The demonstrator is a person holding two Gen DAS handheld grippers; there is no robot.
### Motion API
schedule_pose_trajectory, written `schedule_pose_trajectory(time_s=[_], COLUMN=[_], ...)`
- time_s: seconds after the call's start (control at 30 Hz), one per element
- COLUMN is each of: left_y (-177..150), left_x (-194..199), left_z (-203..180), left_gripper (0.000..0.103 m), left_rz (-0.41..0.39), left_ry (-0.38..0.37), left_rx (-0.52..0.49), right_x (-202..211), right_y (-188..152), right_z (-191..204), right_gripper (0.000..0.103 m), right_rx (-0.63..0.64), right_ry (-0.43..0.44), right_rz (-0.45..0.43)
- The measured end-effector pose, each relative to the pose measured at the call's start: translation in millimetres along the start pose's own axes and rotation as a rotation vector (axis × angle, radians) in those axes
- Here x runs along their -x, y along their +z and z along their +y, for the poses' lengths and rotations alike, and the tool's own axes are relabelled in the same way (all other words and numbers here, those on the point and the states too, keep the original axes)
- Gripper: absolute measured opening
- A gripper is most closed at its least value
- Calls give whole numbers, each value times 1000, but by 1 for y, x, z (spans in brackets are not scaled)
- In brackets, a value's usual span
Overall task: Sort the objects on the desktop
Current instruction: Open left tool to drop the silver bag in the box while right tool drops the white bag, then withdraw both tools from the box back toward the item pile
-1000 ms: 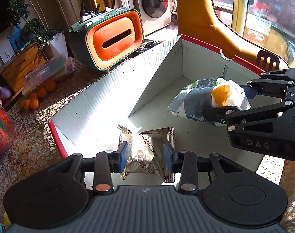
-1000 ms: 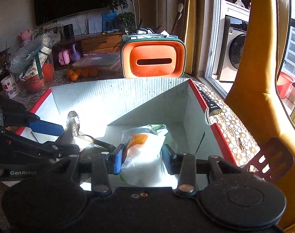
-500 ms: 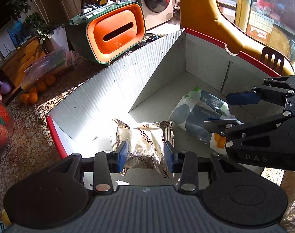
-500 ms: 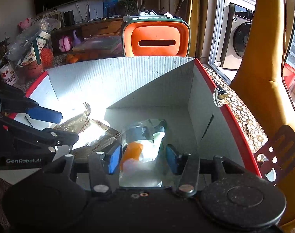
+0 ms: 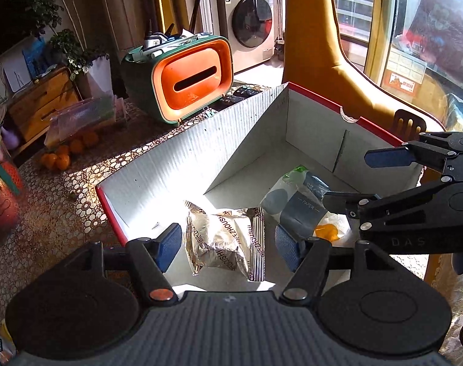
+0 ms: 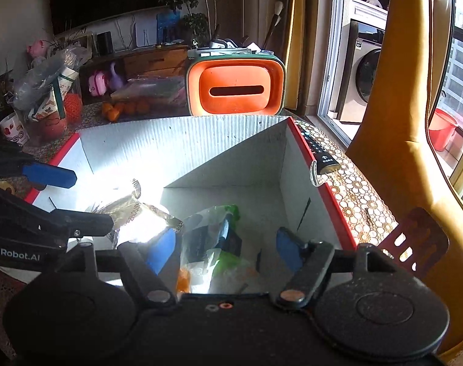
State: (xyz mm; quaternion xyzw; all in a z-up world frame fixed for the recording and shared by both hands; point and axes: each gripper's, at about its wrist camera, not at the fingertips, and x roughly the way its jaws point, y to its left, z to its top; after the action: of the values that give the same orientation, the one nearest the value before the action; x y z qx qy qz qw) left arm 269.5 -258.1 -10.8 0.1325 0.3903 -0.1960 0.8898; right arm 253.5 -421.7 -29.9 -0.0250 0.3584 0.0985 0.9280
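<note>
A silver foil snack packet (image 5: 225,238) lies on the floor of a white cardboard box with a red rim (image 5: 185,158). My left gripper (image 5: 228,248) hovers over it. Its jaws are opening, and the blue pads stand clear on either side of the packet. Beside the packet lies a white and grey tissue pack (image 5: 298,201) with green and orange patches. My right gripper (image 6: 224,249) hangs above the tissue pack (image 6: 213,231); its jaws are opening too, pads off the pack. The right gripper (image 5: 368,178) also shows side-on in the left wrist view.
An orange and green desk organiser (image 6: 236,90) stands behind the box (image 6: 185,149). A remote control (image 6: 320,152) lies along the box's right rim. Oranges (image 5: 66,152) and bags clutter the table's left side. A wooden chair back (image 6: 411,241) and a yellow curtain are on the right.
Both grippers went from shut on their packs to open. The tissue pack dropped from the right gripper onto the box floor. The foil packet now lies free, and the left gripper rose slightly.
</note>
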Motion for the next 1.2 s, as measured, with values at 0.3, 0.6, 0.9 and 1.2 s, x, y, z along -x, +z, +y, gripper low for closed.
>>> schedule_pose_trajectory(time_s=[0.3,0.6,0.9,1.2], left_y=[-8,-28,-57,-94], left_x=[38,74,108,143], left_z=[6,16,34,56], left_gripper=[67,67,75,84], left_rz=[-63,-118,-157,-190], left_ry=[-9,-4,7,20], left_rx=[30,48,84,124], right_x=[29,59,80,94], right_y=[2,0,-5,-7], right_z=[9,29,57,91], right_gripper=[77,81,87,92], right_rx=[-5,-10,-4,3], right_ry=[4,20,40,77], right_rz=[-45,-86,-116,-145])
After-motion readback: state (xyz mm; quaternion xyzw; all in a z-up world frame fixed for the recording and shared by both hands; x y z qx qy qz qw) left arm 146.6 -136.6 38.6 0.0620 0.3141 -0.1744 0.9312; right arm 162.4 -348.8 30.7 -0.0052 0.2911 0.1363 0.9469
